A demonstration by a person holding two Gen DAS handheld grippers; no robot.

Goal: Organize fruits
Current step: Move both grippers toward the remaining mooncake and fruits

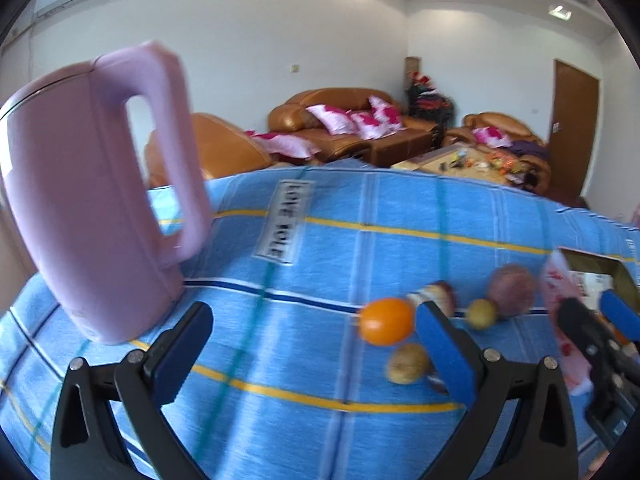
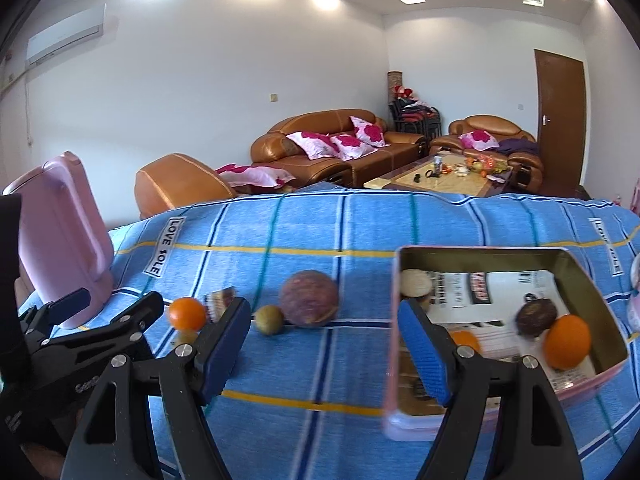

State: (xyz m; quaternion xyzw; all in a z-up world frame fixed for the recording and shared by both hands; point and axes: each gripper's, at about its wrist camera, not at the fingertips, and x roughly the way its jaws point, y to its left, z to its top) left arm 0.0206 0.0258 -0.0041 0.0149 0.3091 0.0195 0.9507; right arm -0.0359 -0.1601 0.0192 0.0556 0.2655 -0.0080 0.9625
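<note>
Loose fruits lie on the blue plaid cloth: a small orange [image 1: 386,321] [image 2: 187,313], a purple round fruit [image 1: 512,291] [image 2: 308,299], a small green-yellow fruit [image 1: 482,313] [image 2: 269,319], a brown fruit [image 1: 407,363] and a cut reddish piece [image 1: 436,294] [image 2: 219,300]. A pink tin box [image 2: 596,382] holds an orange [image 2: 568,342], a dark fruit [image 2: 536,317], a pale fruit [image 2: 416,283] and another orange [image 2: 464,339]. My left gripper [image 1: 314,354] is open and empty over the cloth. My right gripper [image 2: 324,344] is open and empty, its right finger over the box's left wall.
A pink kettle [image 1: 92,200] [image 2: 60,236] stands at the table's left. The box is at the right [image 1: 592,270]. Beyond the table's far edge are brown sofas [image 2: 340,148] and a cluttered coffee table [image 2: 448,176].
</note>
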